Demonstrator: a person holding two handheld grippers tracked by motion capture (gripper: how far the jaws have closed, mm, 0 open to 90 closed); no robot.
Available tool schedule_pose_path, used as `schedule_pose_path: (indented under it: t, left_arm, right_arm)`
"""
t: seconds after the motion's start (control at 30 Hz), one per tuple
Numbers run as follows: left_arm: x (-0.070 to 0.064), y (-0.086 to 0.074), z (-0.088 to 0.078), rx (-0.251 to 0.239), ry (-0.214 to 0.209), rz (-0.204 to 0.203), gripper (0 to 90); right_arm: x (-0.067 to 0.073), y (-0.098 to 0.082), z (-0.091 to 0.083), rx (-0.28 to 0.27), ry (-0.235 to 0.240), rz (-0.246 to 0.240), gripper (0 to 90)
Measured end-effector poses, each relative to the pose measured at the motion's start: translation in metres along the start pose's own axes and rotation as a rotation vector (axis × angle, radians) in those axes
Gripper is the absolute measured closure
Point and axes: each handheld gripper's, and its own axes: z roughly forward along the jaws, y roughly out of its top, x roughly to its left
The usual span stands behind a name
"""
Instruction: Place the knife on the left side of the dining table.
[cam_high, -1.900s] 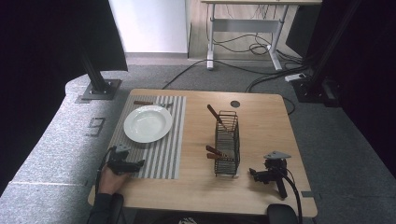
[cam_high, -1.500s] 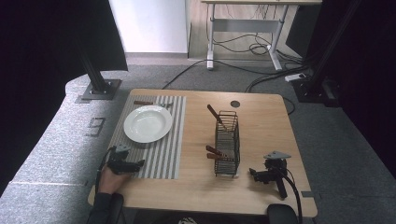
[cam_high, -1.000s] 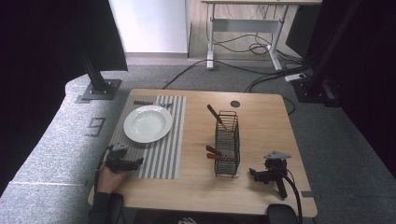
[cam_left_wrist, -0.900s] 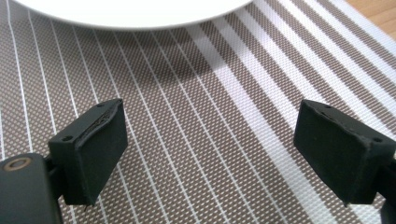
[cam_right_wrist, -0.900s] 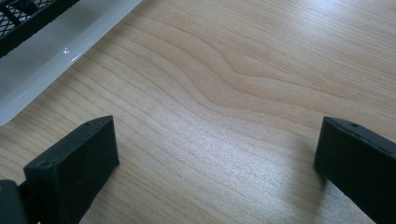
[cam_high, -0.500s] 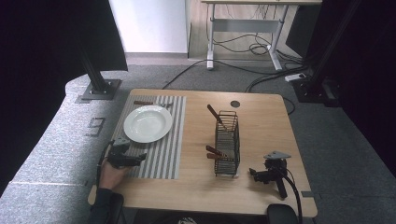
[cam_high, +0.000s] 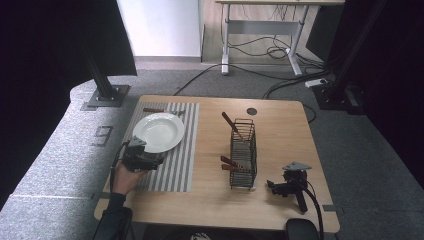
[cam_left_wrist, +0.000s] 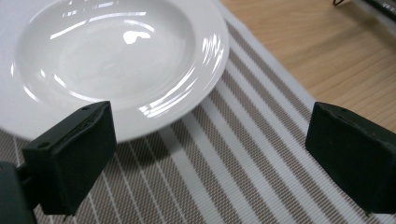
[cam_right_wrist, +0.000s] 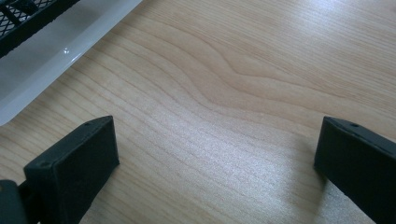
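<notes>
Since the earlier frames the left tongs (cam_high: 141, 160) are moving forward from the near edge of the striped placemat (cam_high: 175, 165) toward the white plate (cam_high: 157, 131), while the right tongs (cam_high: 289, 186) are lying where they were on the bare wood at about 4 o'clock of the surface (cam_high: 280, 130), with no hand on them. The left tongs (cam_left_wrist: 210, 154) are standing wide open and holding nothing, and their own view is showing the plate's rim (cam_left_wrist: 187, 100) just ahead of the jaws, toward 11 o'clock, with striped cloth lying between the pads. The right tongs (cam_right_wrist: 215, 158) are also gaping wide over plain wood, gripping nothing. The plate is sitting on the far half of the placemat, at about 10 o'clock of the surface, well apart from the wire basket (cam_high: 243, 155) holding wooden-handled cutlery. To do this well, the person is probably needing to keep the jaws open, come in low and level so one pad is sliding under the rim and the other over it, and close gently, since glazed china is likely to slip.
</notes>
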Motion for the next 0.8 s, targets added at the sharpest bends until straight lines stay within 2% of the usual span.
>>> schedule_pose_path:
  t: [0.13, 0.37, 0.8]
  left_arm:
    - [-0.005, 0.015, 0.000, -0.003, -0.003, 0.001, 0.0]
    - [-0.010, 0.031, 0.000, 0.000, -0.009, 0.019, 0.0]
    - [-0.022, 0.063, 0.002, -0.015, -0.026, 0.017, 0.0]
  right_arm:
    - [0.000, 0.000, 0.000, 0.000, 0.000, 0.000, 0.0]
    - [0.000, 0.000, 0.000, 0.000, 0.000, 0.000, 0.0]
    - [0.000, 0.000, 0.000, 0.000, 0.000, 0.000, 0.0]
